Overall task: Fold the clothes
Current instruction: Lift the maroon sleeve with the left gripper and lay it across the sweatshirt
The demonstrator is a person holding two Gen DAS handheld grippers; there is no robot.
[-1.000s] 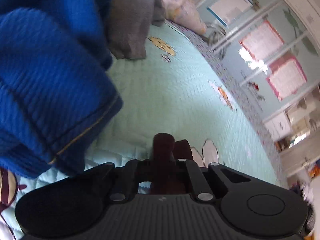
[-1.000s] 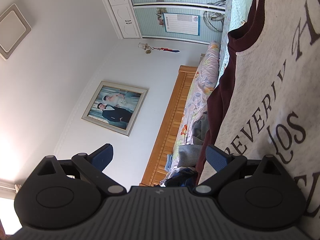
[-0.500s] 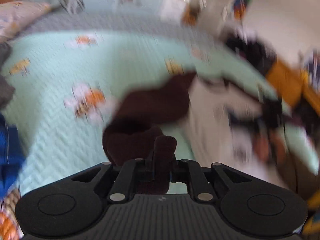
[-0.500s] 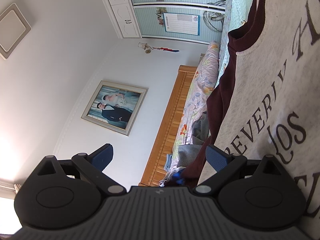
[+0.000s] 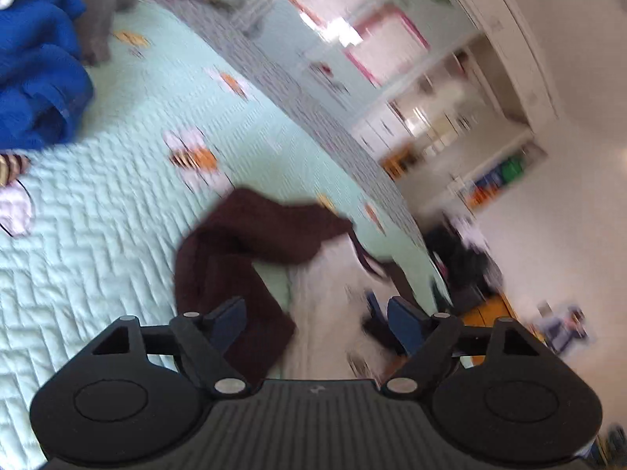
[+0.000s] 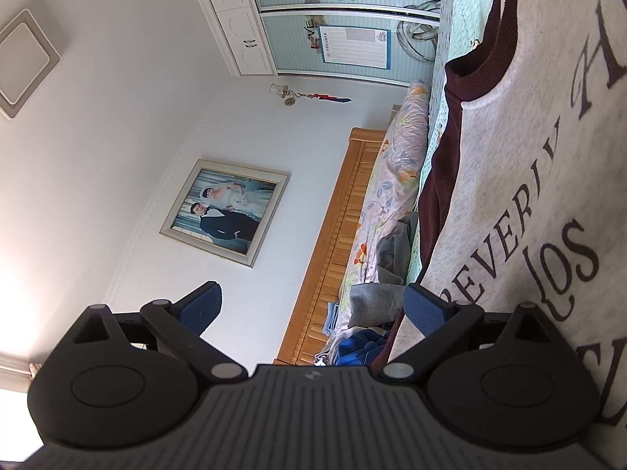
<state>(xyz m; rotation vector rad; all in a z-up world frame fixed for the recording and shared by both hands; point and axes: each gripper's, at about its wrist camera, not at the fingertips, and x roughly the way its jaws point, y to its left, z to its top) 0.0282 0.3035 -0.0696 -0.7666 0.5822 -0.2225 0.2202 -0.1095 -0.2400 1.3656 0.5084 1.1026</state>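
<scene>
My left tongs (image 5: pixel 315 315) have just been opening — wide apart now, nothing pinched. The maroon sleeve (image 5: pixel 250 250) lies loose on the mint quilted bedspread (image 5: pixel 98 235), folded in toward the grey body of the sweatshirt (image 5: pixel 325 297), its end passing under the left pad. My right tongs (image 6: pixel 311 307) are wide open too, holding nothing, lying low at the sweatshirt's edge, one pad against the grey fabric.

Risks:
- The sleeve is bunched and kinked, not flat — folding over it would lock in a lump.
- The left view is blurred, so I can't tell whether the cuff sits inside the body outline. If it overhangs, the next fold drags it out.
- Nothing pins the sweatshirt — any tug slides it across the quilt.
- The blue knit garment (image 5: pixel 37 74) and grey garment (image 5: pixel 100 8) lie well apart, so there is little chance of snagging them.

Writing: the sweatshirt print reads partly "BEVERLY" (image 6: pixel 505 231), with "OS" below; the rest is cut off. The wardrobe sticker (image 6: pixel 314 36) looks like "LOVE". The wall charts are too small to read.
</scene>
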